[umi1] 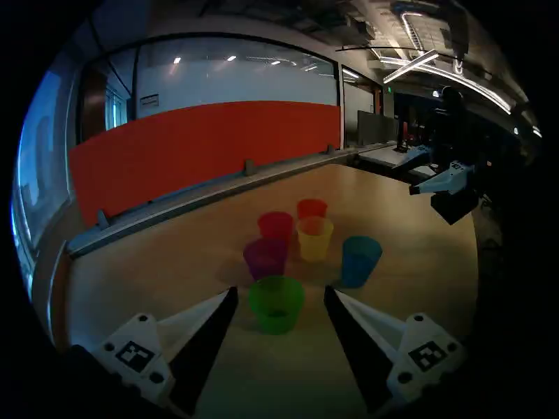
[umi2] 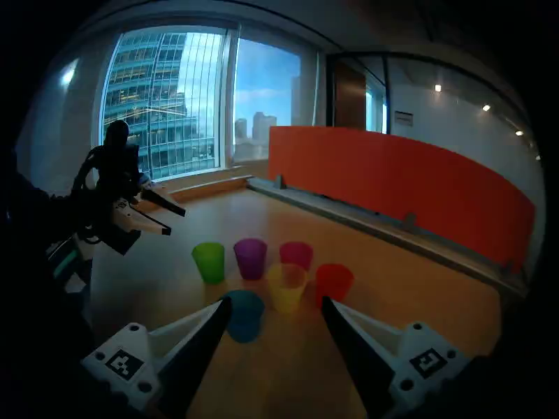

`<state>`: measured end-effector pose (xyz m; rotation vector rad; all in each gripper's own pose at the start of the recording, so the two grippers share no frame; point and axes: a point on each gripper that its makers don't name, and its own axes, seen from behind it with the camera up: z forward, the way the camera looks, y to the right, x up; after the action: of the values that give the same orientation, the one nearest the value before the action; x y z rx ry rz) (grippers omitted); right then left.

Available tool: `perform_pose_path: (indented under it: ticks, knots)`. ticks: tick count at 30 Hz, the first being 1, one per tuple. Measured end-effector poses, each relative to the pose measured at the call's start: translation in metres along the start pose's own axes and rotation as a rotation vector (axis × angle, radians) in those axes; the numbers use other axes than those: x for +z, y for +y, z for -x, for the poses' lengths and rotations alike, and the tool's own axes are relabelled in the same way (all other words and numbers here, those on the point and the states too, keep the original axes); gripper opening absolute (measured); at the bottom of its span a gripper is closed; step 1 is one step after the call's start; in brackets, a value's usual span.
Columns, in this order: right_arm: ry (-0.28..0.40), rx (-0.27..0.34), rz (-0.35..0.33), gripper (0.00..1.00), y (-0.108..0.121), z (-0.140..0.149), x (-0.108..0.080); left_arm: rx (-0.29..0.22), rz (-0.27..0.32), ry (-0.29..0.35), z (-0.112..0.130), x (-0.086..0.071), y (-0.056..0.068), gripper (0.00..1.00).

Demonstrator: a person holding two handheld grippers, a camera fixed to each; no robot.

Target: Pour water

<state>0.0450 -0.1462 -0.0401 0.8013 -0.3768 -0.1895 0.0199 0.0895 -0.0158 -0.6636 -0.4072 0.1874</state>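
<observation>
Six translucent plastic cups, tapered and open-topped, stood clustered mid-table: green cup (umi1: 277, 304), purple cup (umi1: 265, 257), pink cup (umi1: 276, 225), red cup (umi1: 311, 208), yellow cup (umi1: 315, 237), teal cup (umi1: 360, 260). Contents could not be told. Table (umi1: 175, 258) was smooth wood.
Left gripper (umi1: 279, 292): jaws spread, holding nothing, green cup nearest.
Right gripper (umi2: 274, 302): jaws spread, holding nothing, teal cup nearest.
Bare tabletop lay round cluster. Orange partition (umi1: 209, 146) lined far edge.

both views face the shared cups (umi1: 315, 237) closely, seemingly from adjacent sides.
</observation>
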Motion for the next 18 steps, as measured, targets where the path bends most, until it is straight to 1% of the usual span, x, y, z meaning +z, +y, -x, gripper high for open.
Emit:
perform_pose_path:
  ticks: [9, 18]
  knots:
    - [-0.028, -0.012, -0.01, 0.99, -0.006, 0.016, 0.01, 0.004, 0.002, -0.043, 0.021, 0.008, 0.002, 0.92]
    - [-0.054, -0.018, -0.018, 0.99, -0.01, 0.03, 0.018, -0.01, -0.008, -0.082, 0.04, 0.014, -0.001, 0.92]
